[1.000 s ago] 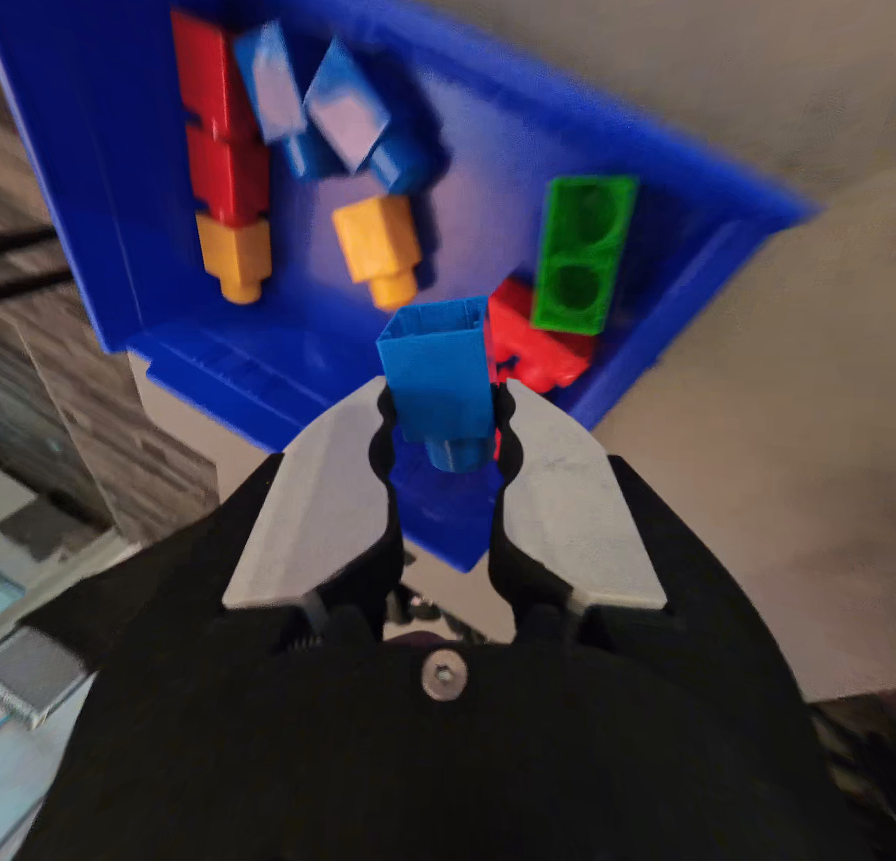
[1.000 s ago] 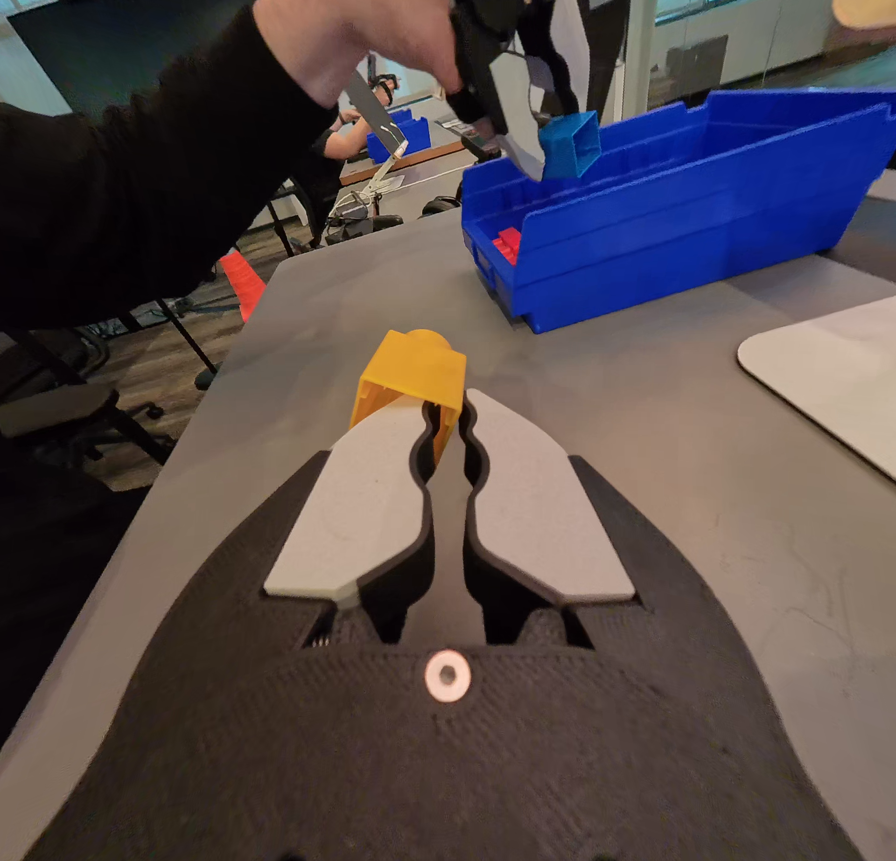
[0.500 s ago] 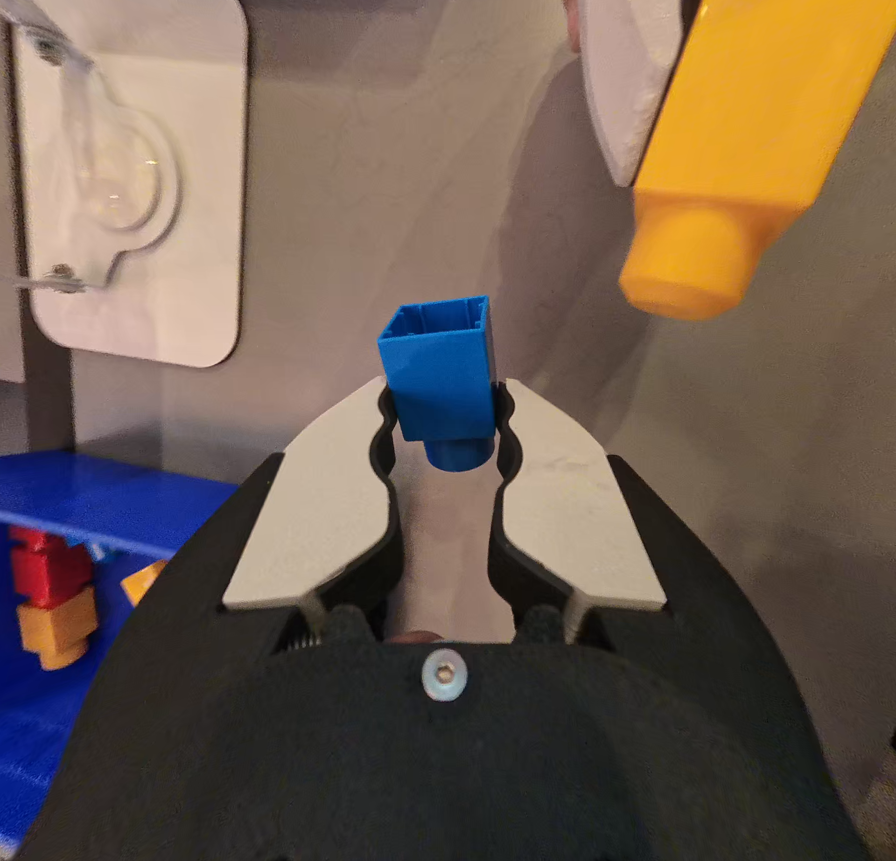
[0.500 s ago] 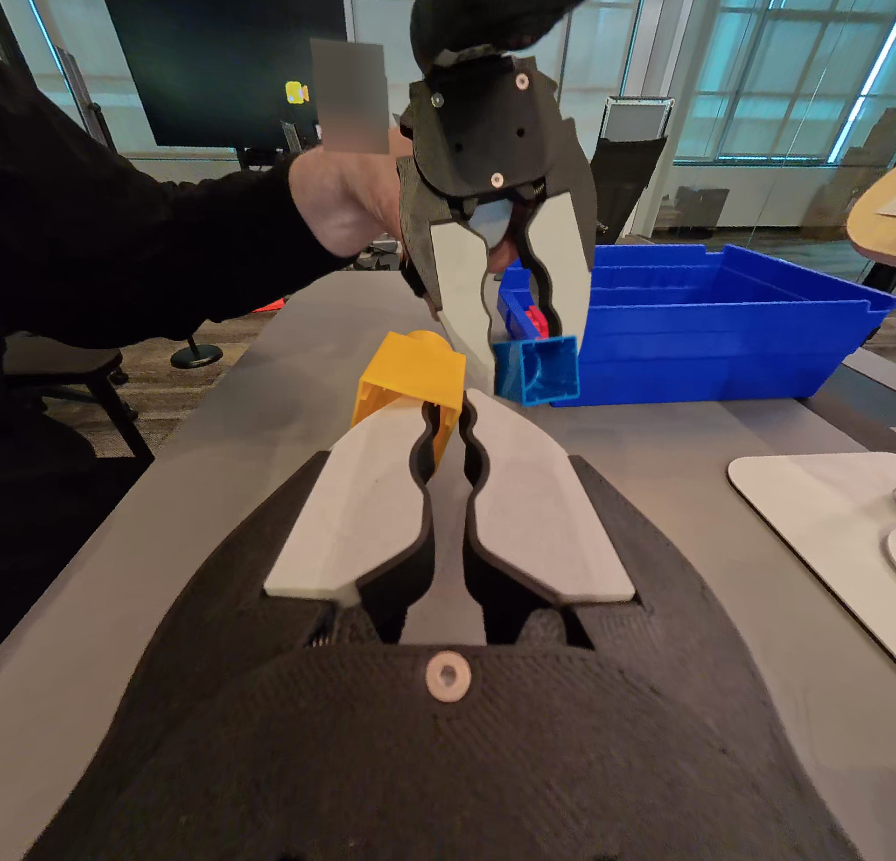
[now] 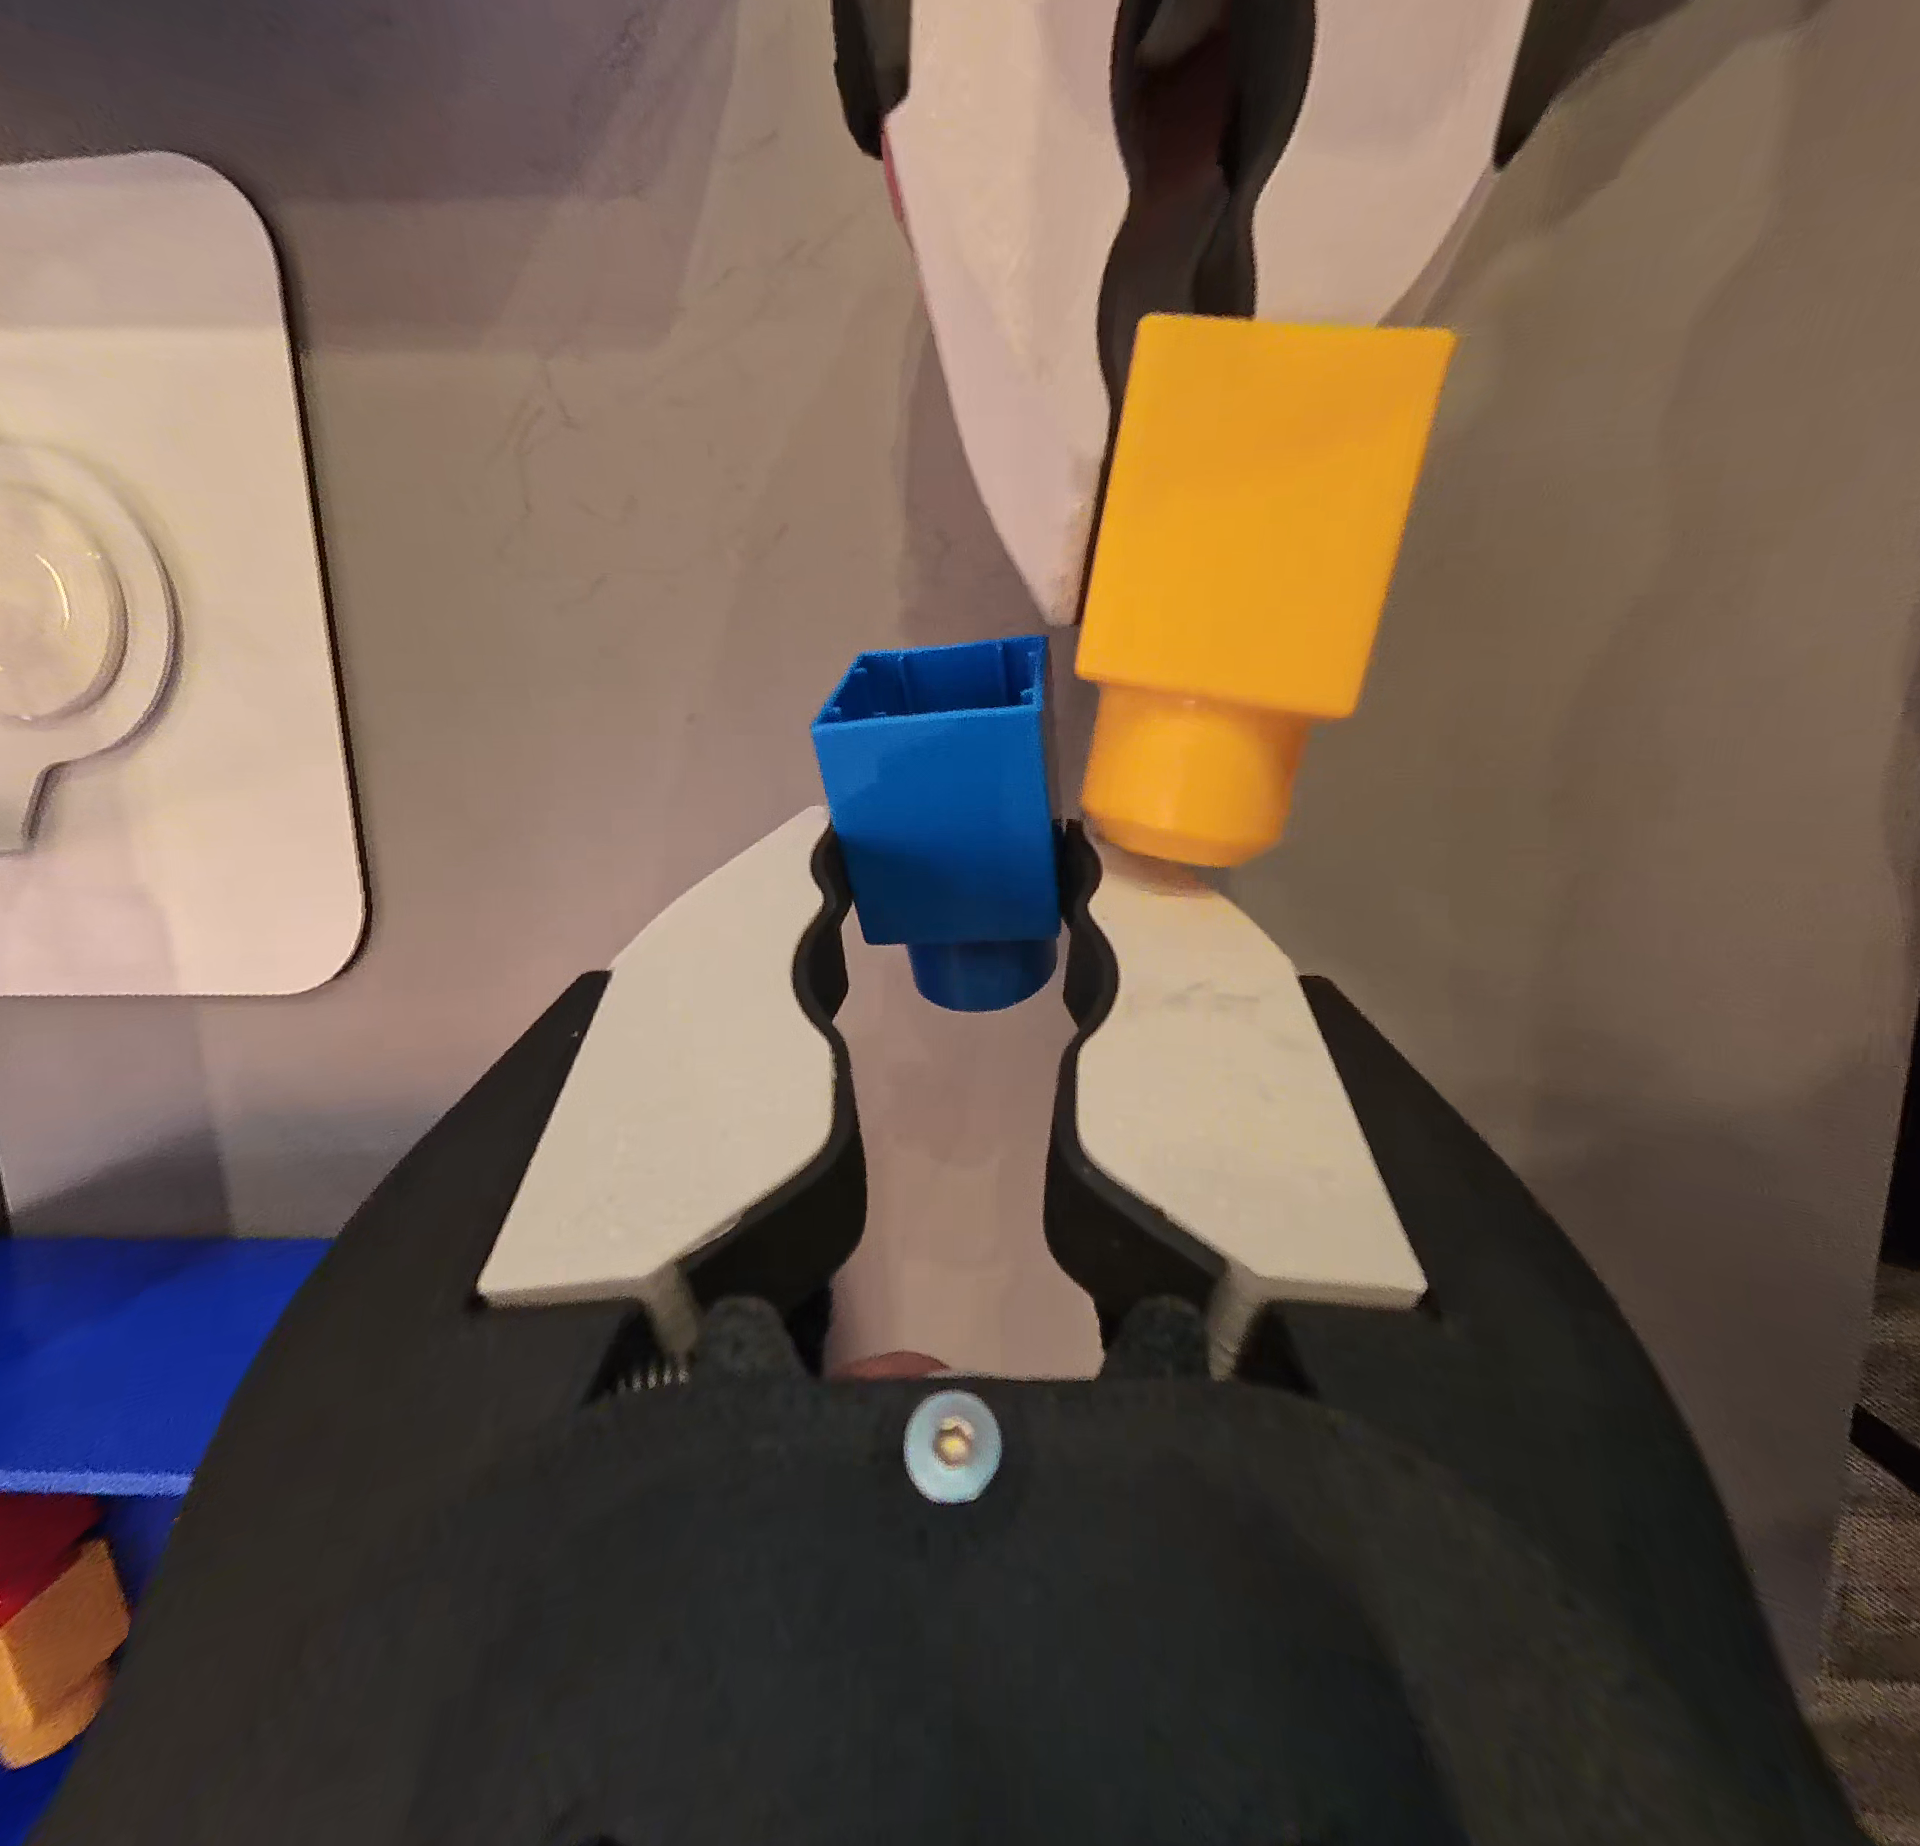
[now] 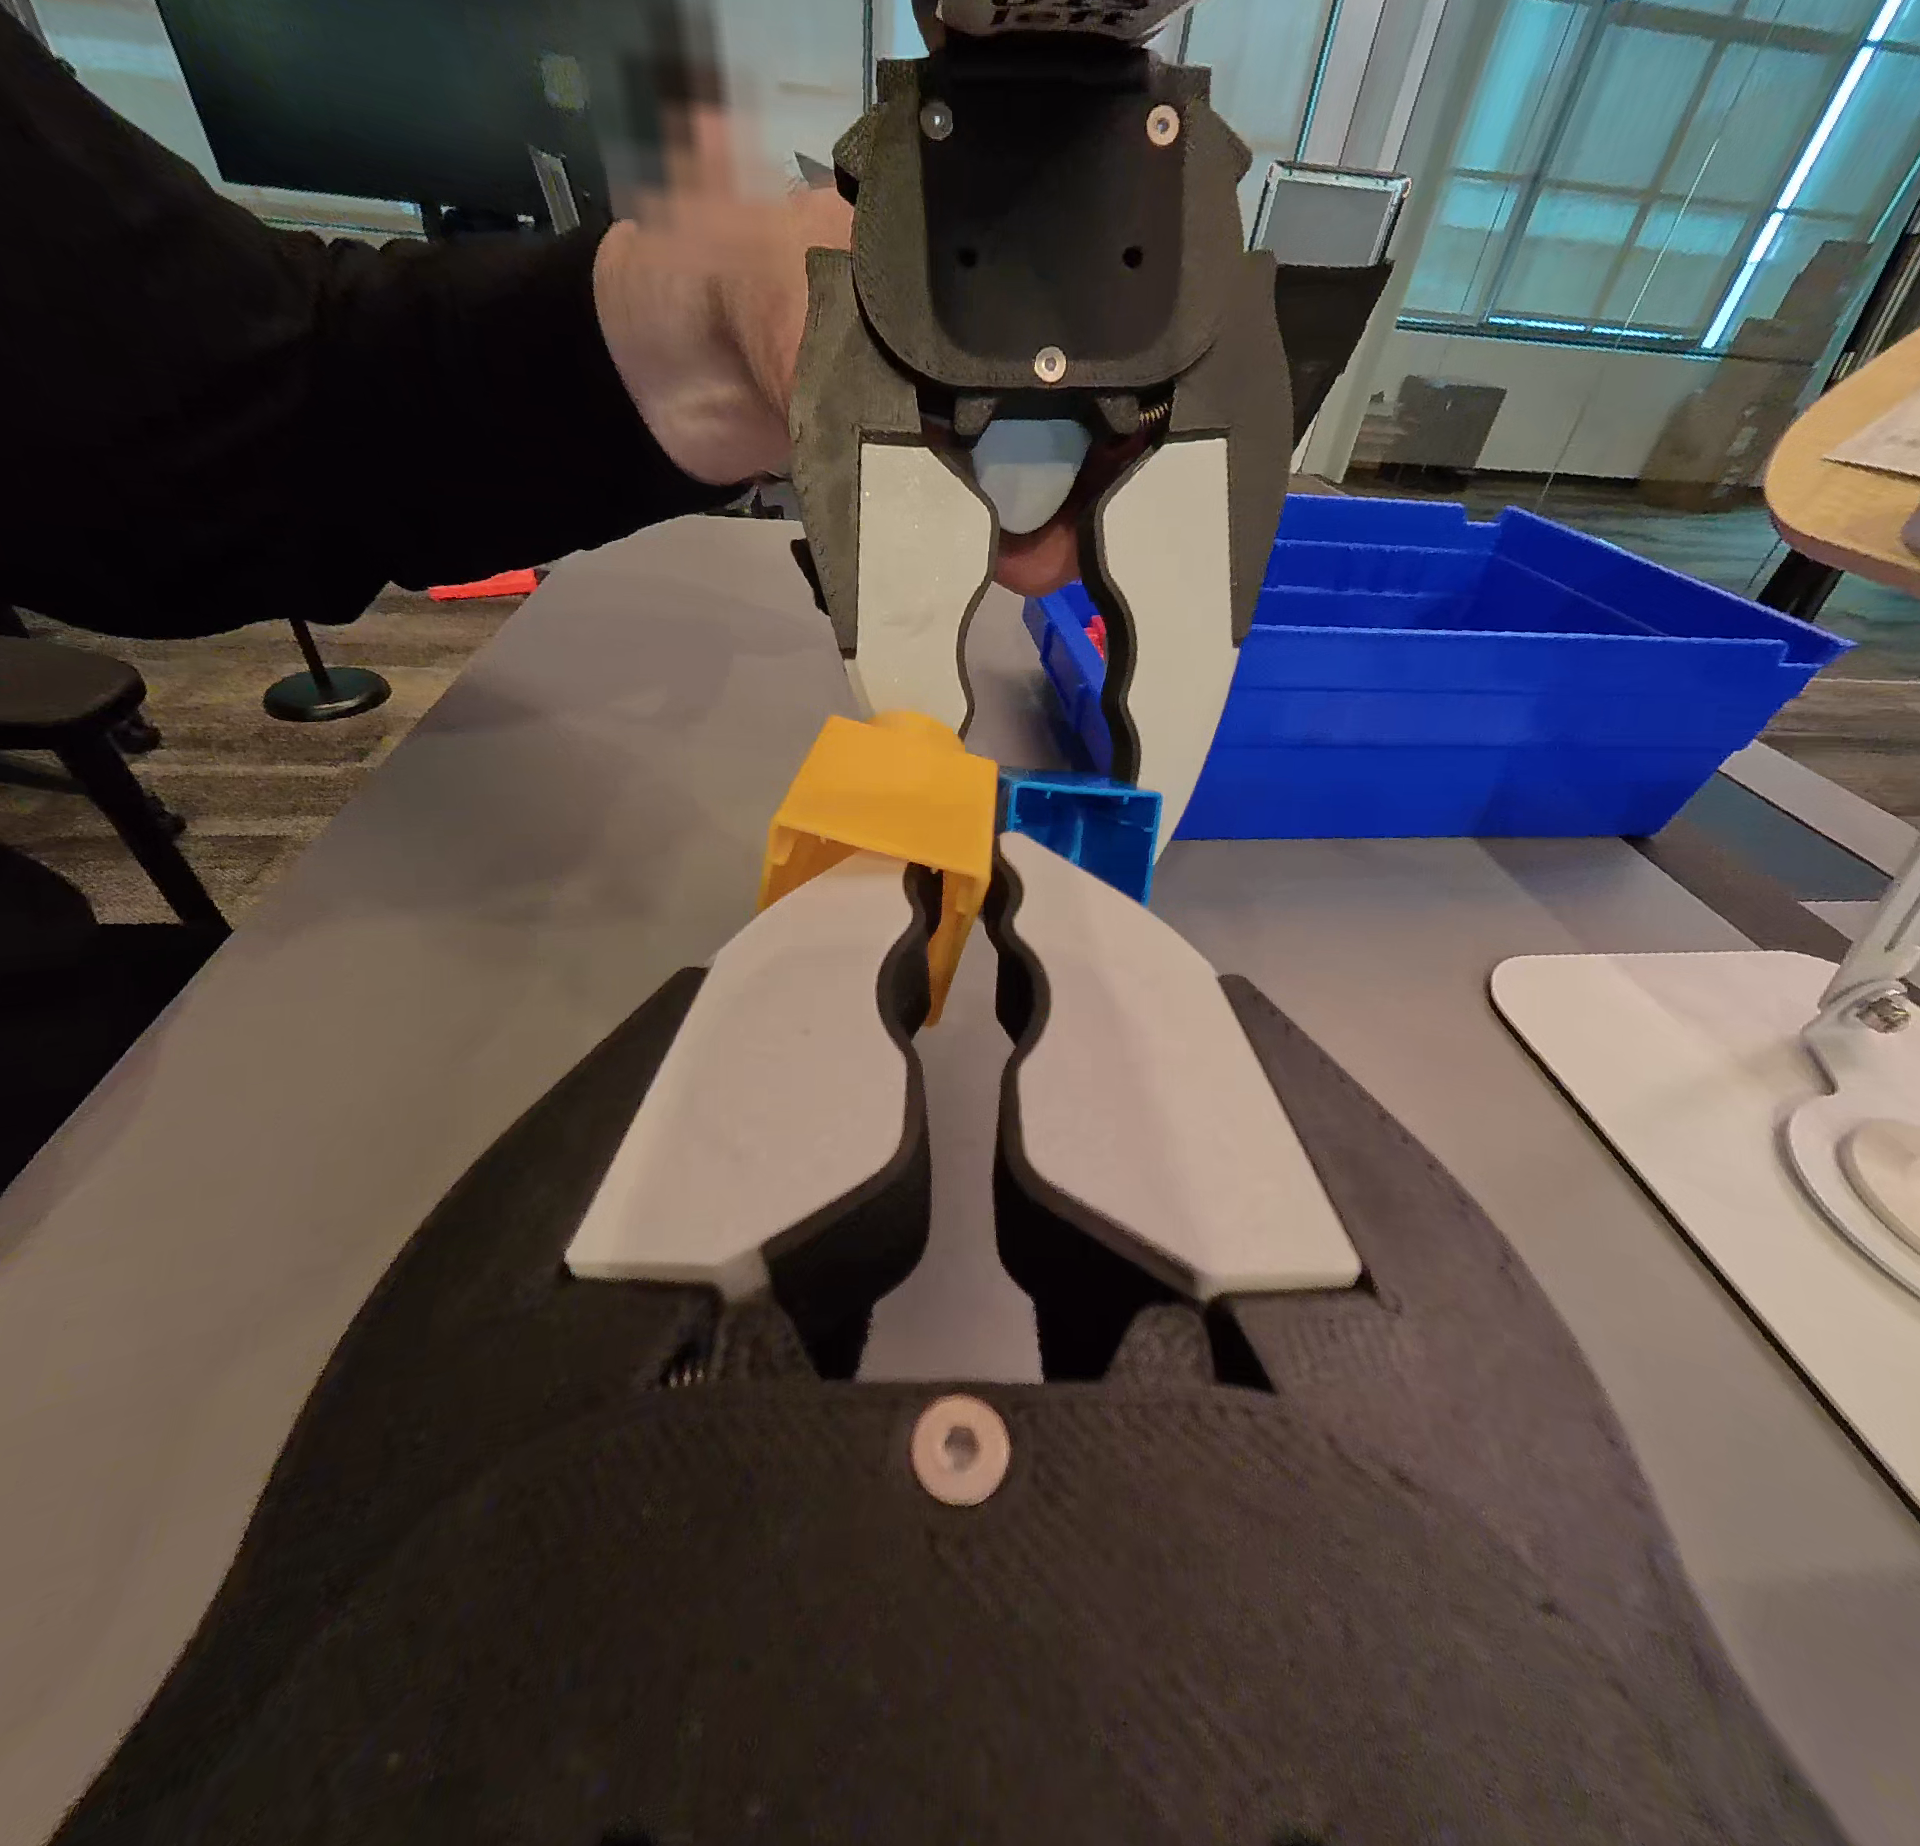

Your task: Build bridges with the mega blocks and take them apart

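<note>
The left gripper (image 5: 951, 851) clamps a blue block (image 5: 940, 788) by its 2 side walls, stud toward the camera and hollow end facing away. The right gripper (image 6: 956, 882) pinches 1 wall of a yellow block (image 6: 883, 809) between nearly closed fingers, stud pointing away. The 2 blocks hang side by side above the grey table (image 6: 416, 861), just beside each other; contact cannot be told. Behind stands a blue bin (image 6: 1507, 716) with a red block (image 6: 1093, 636) inside. A white plate (image 6: 1662, 1048) lies to the right.
</note>
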Demonstrator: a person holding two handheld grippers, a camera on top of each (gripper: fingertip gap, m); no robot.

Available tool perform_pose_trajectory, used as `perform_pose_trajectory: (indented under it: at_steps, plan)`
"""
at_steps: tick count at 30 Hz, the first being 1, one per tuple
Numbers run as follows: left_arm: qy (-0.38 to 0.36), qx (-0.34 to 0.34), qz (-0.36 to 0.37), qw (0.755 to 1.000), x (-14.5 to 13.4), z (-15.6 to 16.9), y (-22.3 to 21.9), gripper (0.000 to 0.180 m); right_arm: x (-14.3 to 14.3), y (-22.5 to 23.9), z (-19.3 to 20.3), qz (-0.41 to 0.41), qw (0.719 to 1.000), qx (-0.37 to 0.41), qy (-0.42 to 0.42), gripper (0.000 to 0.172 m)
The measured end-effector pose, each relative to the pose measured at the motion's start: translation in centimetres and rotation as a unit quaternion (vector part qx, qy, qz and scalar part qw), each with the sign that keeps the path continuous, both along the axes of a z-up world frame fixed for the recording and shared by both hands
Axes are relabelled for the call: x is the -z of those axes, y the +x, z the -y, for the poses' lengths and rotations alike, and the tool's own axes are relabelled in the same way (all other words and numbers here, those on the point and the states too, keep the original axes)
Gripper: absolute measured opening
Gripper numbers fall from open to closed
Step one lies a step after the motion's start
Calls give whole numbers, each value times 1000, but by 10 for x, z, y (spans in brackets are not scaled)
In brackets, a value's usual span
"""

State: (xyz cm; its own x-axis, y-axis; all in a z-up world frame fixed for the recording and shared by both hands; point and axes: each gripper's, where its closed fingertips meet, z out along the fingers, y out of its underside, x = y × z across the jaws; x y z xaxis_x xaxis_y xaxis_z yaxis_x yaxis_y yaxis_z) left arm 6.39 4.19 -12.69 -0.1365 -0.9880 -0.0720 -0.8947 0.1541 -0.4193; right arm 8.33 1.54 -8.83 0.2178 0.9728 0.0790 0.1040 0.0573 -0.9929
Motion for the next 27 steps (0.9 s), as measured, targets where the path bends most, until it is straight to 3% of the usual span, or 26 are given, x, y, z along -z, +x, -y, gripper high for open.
perform_pose_trajectory:
  at_steps: [27]
  plan:
    - [102,92,-81,987,-6,-1,7,36,3,0,1,-30,997,-39,-53,7]
